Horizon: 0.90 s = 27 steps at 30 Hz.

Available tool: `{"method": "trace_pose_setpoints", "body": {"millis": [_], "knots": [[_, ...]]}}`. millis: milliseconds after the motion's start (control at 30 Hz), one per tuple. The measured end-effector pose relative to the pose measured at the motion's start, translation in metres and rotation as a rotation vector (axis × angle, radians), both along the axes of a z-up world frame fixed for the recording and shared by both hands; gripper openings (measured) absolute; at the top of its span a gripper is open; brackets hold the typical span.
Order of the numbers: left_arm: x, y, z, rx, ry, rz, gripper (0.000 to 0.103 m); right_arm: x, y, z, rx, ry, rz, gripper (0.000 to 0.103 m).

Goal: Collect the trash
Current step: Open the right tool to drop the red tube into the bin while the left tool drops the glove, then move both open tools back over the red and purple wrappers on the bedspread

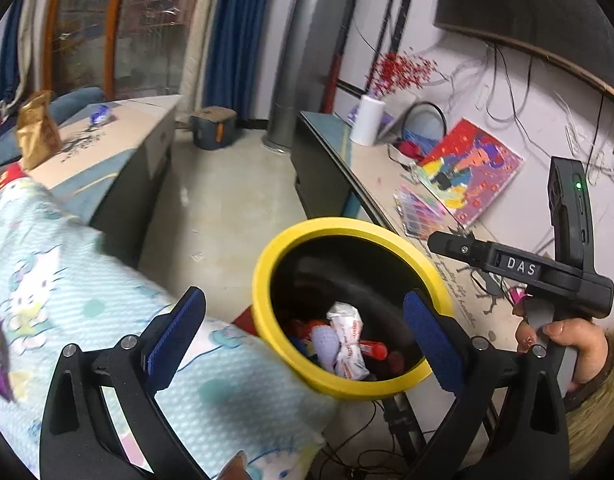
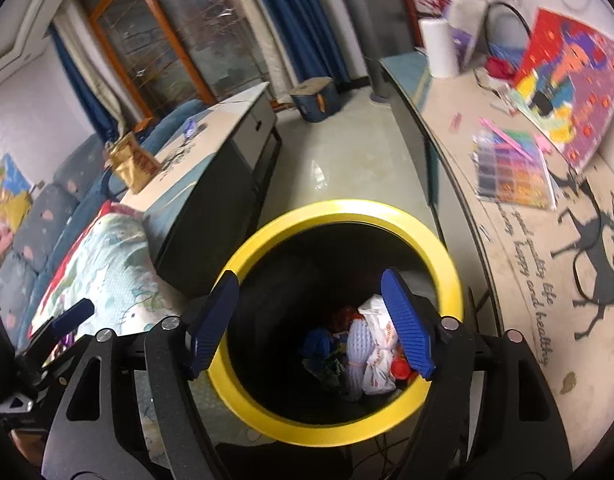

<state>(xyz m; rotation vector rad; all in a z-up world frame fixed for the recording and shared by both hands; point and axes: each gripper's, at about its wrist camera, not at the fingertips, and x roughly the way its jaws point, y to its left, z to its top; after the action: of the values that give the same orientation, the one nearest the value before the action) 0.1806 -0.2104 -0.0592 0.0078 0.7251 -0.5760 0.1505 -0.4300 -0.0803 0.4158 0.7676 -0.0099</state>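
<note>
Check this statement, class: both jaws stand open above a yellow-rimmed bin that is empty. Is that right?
Not quite. The yellow-rimmed bin is not empty: both wrist views show trash at its bottom, including a white wrapper and a red cap. The rest holds: the left gripper and right gripper stand open above it.

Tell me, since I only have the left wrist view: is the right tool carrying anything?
Observer: No. The right wrist view shows the right tool open above the yellow bin, nothing between its jaws.
Reviewer: The counter lettering is blurred for me. Readable there?
Observer: Partly: the lettering includes "happy and healthy", beside a black deer decal.
</note>
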Motion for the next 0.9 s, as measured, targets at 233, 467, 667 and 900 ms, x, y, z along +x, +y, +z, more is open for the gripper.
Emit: {"method": "trace_pose_setpoints", "body": {"millis": [233,467,667,900], "knots": [[-0.010,0.037,0.007,0.000,-0.028,0.090,0.096,-0.002,0.038,0.016,-0.042,-0.052,0.103,0.067],[-0.017,0.071,0.011,-0.003,-0.050,0.163,0.096,-0.005,0.072,0.027,-0.067,-0.084,0.193,0.068],[-0.023,0.097,0.014,-0.020,-0.053,0.214,0.096,-0.010,0.094,0.033,-0.089,-0.107,0.239,0.077],[-0.028,0.123,0.017,-0.033,-0.063,0.271,0.096,-0.013,0.120,0.038,-0.105,-0.116,0.298,0.077]]}}
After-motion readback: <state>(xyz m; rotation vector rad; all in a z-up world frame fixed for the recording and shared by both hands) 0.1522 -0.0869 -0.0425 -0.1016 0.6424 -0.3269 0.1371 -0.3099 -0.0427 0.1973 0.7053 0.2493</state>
